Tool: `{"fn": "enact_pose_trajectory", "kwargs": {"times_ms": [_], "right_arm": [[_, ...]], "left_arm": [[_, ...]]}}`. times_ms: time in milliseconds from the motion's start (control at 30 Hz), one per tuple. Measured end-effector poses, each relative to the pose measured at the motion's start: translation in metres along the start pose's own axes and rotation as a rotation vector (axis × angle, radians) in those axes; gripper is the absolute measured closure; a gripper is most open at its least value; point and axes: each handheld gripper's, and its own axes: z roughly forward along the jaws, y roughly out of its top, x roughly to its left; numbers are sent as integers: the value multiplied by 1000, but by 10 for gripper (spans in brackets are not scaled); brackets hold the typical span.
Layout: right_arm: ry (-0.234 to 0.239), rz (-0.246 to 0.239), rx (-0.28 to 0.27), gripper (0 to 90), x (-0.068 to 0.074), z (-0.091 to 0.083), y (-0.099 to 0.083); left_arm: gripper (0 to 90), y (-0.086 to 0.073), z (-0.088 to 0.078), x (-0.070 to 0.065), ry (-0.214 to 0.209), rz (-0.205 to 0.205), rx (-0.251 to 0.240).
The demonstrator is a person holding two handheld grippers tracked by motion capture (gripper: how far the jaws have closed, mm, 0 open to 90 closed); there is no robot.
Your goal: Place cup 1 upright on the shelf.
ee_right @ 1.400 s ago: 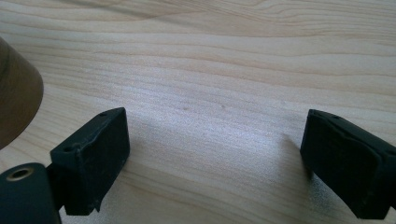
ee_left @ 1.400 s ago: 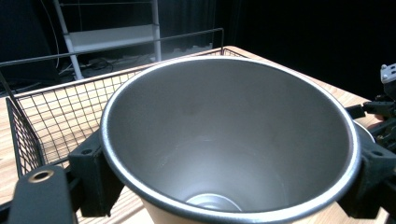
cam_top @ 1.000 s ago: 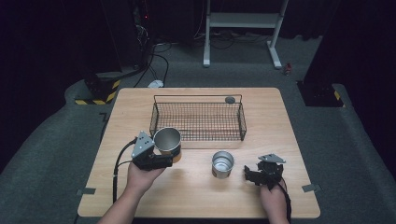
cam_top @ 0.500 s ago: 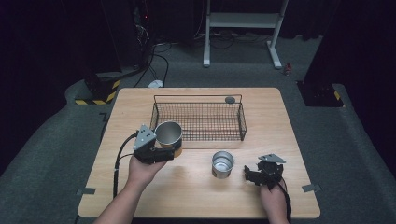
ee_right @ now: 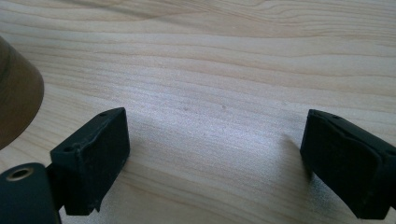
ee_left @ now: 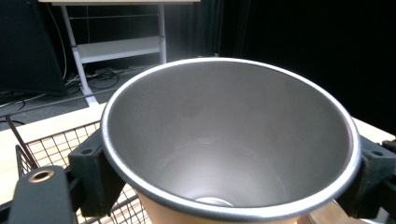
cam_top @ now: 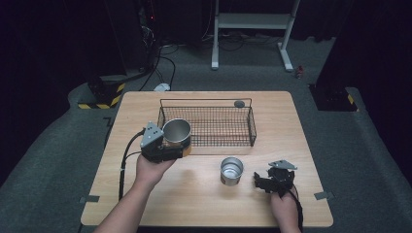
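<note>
Two metal cups are in play, and the wire basket [cam_top: 206, 125] in the middle of the table [cam_top: 204, 204] serves as the landmark. At the basket's near-left corner, the left gripper [cam_top: 171, 148] is clenched on one cup [cam_top: 176, 132], holding it upright and lifted, its rim level with the basket's edge. Just in front of the basket, toward its right half, the second cup [cam_top: 231, 170] stands on the wood. To the right of that cup, well in front of the basket's right end, the right gripper [cam_top: 260, 183] rests low with its jaws spread and nothing between them.

The held cup looks like thin, stiff steel: probably light, hard enough not to dent under the pads, but smooth and likely slippery. Its wall flares toward the rim, so a squeeze on the sides just below the rim, as now, seems the safest hold; lower down it could slide upward out of the pads.

From above, the whole layout reads clearly, including a small dark round thing [cam_top: 239, 103] at the basket's far-right corner. The left gripper view adds the inside of the cup [ee_left: 229, 154], bare and dull grey, with the pads [ee_left: 91, 175] pressed against both flanks and basket mesh [ee_left: 56, 144] behind. The right gripper view shows bare wood grain [ee_right: 210, 70] between the parted jaws and the curved side of the standing cup [ee_right: 16, 93] at its left edge.
</note>
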Motion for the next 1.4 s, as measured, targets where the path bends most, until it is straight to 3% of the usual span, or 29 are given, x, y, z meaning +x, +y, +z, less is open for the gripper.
{"fn": "enact_pose_trajectory", "kwargs": {"times_ms": [533,833,1400], "right_arm": [[3,-1,-1,80,0,0,0],[5,-4,0,80,0,0,0],[5,-4,0,80,0,0,0]], "left_arm": [[138,9,23,5,22,28,30],[138,14,35,14,26,-4,45],[138,27,53,27,48,-7,24]]}}
